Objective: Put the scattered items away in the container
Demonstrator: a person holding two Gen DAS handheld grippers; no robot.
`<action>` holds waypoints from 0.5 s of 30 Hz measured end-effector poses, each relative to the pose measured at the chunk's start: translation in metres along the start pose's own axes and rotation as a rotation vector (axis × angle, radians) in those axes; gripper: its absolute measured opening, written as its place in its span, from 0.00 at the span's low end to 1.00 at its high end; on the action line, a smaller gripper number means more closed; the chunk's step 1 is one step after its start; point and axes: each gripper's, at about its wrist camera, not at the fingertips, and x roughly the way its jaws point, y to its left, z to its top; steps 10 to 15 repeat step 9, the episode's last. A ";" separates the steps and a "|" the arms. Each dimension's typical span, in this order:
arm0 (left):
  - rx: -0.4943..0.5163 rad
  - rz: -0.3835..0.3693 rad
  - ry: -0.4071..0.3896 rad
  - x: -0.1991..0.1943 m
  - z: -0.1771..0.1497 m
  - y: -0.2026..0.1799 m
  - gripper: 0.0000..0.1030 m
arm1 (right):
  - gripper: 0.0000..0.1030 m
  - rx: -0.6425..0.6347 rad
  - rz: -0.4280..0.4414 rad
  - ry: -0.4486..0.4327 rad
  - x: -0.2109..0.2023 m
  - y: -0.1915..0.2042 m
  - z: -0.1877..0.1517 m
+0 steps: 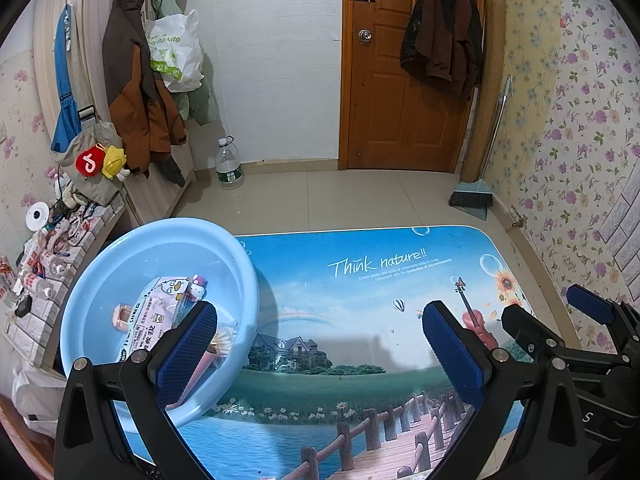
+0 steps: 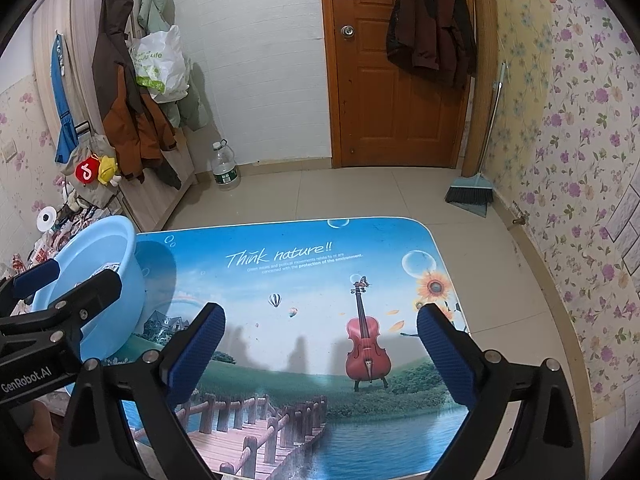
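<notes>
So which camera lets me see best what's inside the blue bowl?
The left wrist view. It looks down into the blue bowl, showing a duck-printed packet, a small kitty figure and a pink item. The right wrist view shows the bowl from the side, with its contents almost entirely hidden.

Tabletop (image 2: 280, 276) printed with a landscape scene and the words "Think nature!!"; a light-blue basin (image 1: 160, 248) stands at its left edge, overhanging slightly.
</notes>
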 end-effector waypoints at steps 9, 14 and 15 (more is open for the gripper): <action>0.006 -0.005 -0.012 -0.005 0.000 0.000 1.00 | 0.95 -0.003 -0.003 -0.005 -0.003 -0.002 -0.001; 0.006 -0.005 -0.012 -0.005 0.000 0.000 1.00 | 0.95 -0.003 -0.003 -0.005 -0.003 -0.002 -0.001; 0.006 -0.005 -0.012 -0.005 0.000 0.000 1.00 | 0.95 -0.003 -0.003 -0.005 -0.003 -0.002 -0.001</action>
